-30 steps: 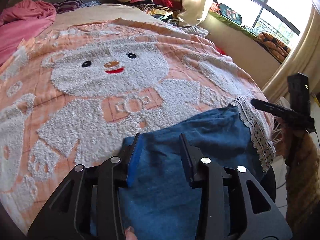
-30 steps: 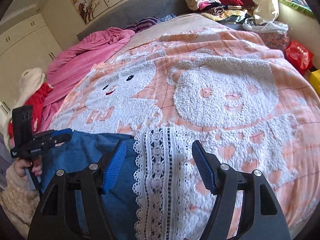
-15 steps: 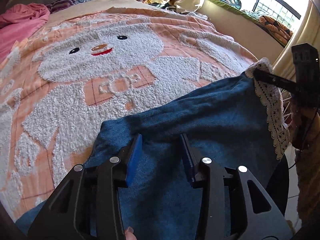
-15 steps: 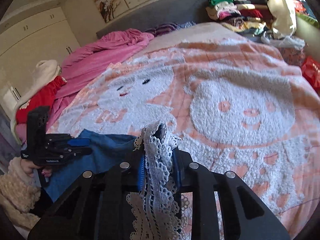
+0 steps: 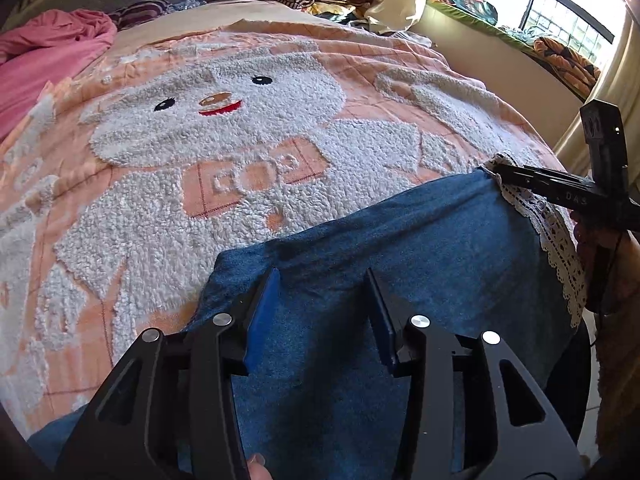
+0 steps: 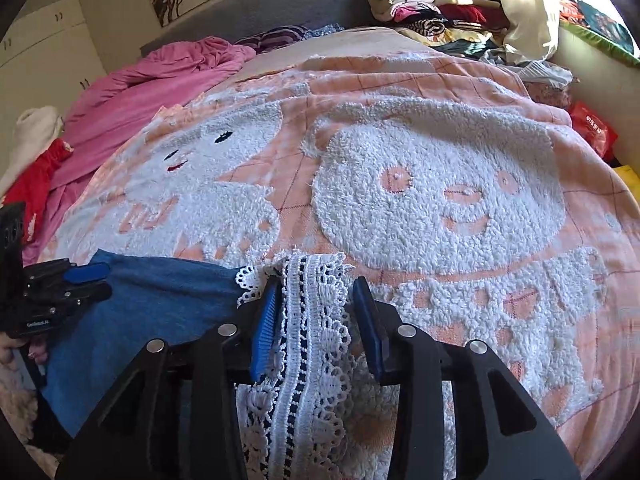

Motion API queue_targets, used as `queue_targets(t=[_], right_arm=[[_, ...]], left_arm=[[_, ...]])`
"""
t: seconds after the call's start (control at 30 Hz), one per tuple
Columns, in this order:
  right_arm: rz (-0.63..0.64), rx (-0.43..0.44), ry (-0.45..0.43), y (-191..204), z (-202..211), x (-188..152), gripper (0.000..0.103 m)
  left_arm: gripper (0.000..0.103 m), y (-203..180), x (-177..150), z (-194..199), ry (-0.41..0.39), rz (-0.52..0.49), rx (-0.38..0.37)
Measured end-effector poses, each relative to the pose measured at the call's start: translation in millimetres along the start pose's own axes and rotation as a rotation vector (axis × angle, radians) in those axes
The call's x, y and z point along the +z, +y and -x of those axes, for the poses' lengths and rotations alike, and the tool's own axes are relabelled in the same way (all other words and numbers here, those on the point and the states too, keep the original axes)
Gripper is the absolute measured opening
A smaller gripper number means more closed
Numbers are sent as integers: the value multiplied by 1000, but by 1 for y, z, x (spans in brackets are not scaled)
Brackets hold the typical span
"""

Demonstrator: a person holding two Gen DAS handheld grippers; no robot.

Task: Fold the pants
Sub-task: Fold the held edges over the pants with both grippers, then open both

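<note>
Right tongs (image 6: 316,312) reopening, pants (image 6: 160,300) lace between

Left gripper (image 5: 320,312) & right gripper (image 6: 316,320): black frames, silver screws, blue pads; fuzzy tan sleeve (image 5: 616,280) behind right gripper.

Right tongs (image 6: 316,316) opening around lace hem (image 6: 312,320), blue pants (image 6: 152,304), peach blanket (image 6: 400,92)

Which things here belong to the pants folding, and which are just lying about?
Job:
- blue pants with lace hem
- left gripper, jaws opening, denim between them
- right gripper, jaws opening, lace between them
- bear blanket, the work surface

Lying about:
- pink bedding
- clothes pile
- red bag
</note>
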State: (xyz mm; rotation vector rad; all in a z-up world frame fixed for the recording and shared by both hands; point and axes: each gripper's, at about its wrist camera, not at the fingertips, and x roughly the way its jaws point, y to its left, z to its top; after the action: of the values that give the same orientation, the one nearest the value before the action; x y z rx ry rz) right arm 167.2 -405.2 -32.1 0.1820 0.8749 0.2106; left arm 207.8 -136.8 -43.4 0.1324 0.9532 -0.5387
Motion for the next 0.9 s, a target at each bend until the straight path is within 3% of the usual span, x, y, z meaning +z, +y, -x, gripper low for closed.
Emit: queue_targets(t=[0.03, 0.2, 0.33, 0.6, 0.77, 0.9], right_arm=[[2, -6, -6, 2, 3, 1, 45], [-21, -38, -99, 2, 50, -3, 60], [-7, -1, -146, 20, 87, -21, 61], [117, 31, -101, 85, 101, -74, 67], [148, 39, -76, 101, 90, -90, 67], [113, -79, -37, 84, 81, -95, 67]], left_arm=[[37, 0, 0, 0, 0, -1, -1], [45, -2, -2, 5, -8, -14, -8], [55, -8, -6, 20, -31, -22, -6], [56, -11, -45, 64, -80, 21, 37], [63, 3, -70, 91, -116, 57, 182], [66, 26, -89, 98, -64, 97, 324]])
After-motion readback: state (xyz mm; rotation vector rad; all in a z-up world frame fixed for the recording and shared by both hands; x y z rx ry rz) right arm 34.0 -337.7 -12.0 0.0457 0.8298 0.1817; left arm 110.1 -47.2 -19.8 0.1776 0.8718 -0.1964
